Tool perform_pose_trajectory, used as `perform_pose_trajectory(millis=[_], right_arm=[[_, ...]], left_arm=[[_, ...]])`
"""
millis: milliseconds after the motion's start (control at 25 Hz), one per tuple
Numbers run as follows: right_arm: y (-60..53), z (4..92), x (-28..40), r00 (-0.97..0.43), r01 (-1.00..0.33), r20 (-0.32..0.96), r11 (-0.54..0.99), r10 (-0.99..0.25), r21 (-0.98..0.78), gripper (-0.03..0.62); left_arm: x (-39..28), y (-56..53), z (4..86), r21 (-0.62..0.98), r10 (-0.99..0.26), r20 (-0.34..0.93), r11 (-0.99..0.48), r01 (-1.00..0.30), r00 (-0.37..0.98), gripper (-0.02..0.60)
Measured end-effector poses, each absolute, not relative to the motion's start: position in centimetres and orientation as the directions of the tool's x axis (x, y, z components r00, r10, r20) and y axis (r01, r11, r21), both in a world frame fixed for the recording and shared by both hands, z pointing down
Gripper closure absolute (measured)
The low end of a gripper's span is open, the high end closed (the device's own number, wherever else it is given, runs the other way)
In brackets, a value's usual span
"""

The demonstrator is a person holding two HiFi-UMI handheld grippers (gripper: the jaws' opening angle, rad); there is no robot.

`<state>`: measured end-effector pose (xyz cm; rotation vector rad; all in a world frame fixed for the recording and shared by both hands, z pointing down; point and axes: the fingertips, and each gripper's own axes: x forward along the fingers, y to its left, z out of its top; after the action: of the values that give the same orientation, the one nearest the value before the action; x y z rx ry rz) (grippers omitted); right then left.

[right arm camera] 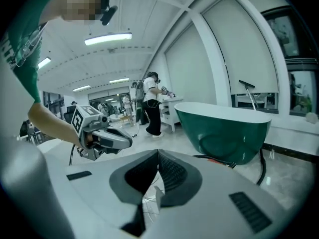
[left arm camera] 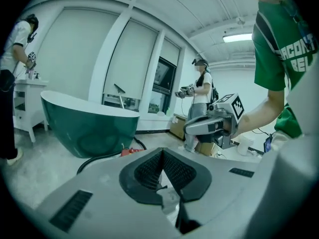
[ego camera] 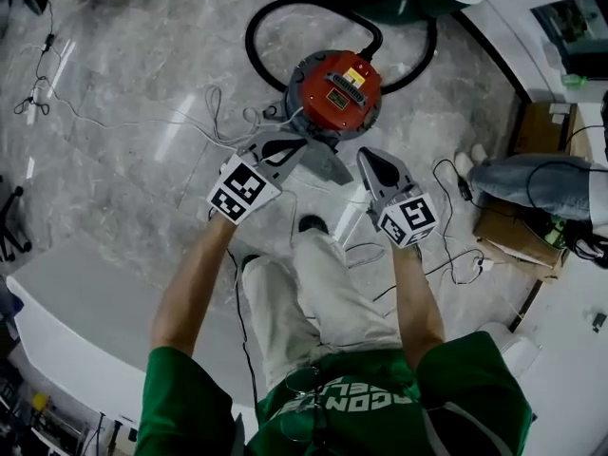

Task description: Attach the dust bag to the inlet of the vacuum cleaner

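The red, round vacuum cleaner (ego camera: 332, 91) stands on the marble floor ahead of me, with its black hose (ego camera: 255, 28) looping behind it. I cannot make out a dust bag in any view. My left gripper (ego camera: 302, 144) hangs in the air just in front of the vacuum, lower left of it in the head view. Its jaws meet at the tips with nothing between them (left arm camera: 162, 152). My right gripper (ego camera: 369, 157) is held beside it on the right, also shut and empty (right arm camera: 158, 153). Each gripper view shows the other gripper, the right gripper (left arm camera: 209, 126) and the left gripper (right arm camera: 107, 138).
A green bathtub (left arm camera: 89, 128) stands beyond the vacuum. Thin cables (ego camera: 209, 112) trail over the floor around my feet. A seated person's legs (ego camera: 532, 179) and a cardboard box (ego camera: 513, 228) are at the right. A white counter (ego camera: 76, 302) is at the lower left. Another person (left arm camera: 202, 88) stands farther off.
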<state>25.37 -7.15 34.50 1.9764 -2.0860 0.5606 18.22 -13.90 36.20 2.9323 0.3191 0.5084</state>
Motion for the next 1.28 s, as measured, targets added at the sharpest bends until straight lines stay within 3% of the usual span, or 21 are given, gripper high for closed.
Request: perform_pose_trajectory(millis=[600, 1040, 1280], right_arm=[[-6.2, 9.3, 19.6, -0.073, -0.993, 0.415, 0.026, -0.907, -0.119, 0.586], [-2.9, -1.0, 11.9, -0.074, -0.992, 0.372, 0.031, -0.925, -0.119, 0.586], [-1.0, -3.3, 11.1, -0.112, -0.99, 0.354, 0.073, -0.928, -0.124, 0.586]], left_arm=[[13.0, -10.3, 9.9, 0.229, 0.029, 0.291, -0.973, -0.04, 0.956, 0.577], [5.5, -6.2, 0.2, 0.26, -0.039, 0.231, -0.96, -0.101, 0.972, 0.577], [4.6, -3.9, -1.9, 0.264, -0.087, 0.22, -0.954, -0.145, 0.972, 0.577]])
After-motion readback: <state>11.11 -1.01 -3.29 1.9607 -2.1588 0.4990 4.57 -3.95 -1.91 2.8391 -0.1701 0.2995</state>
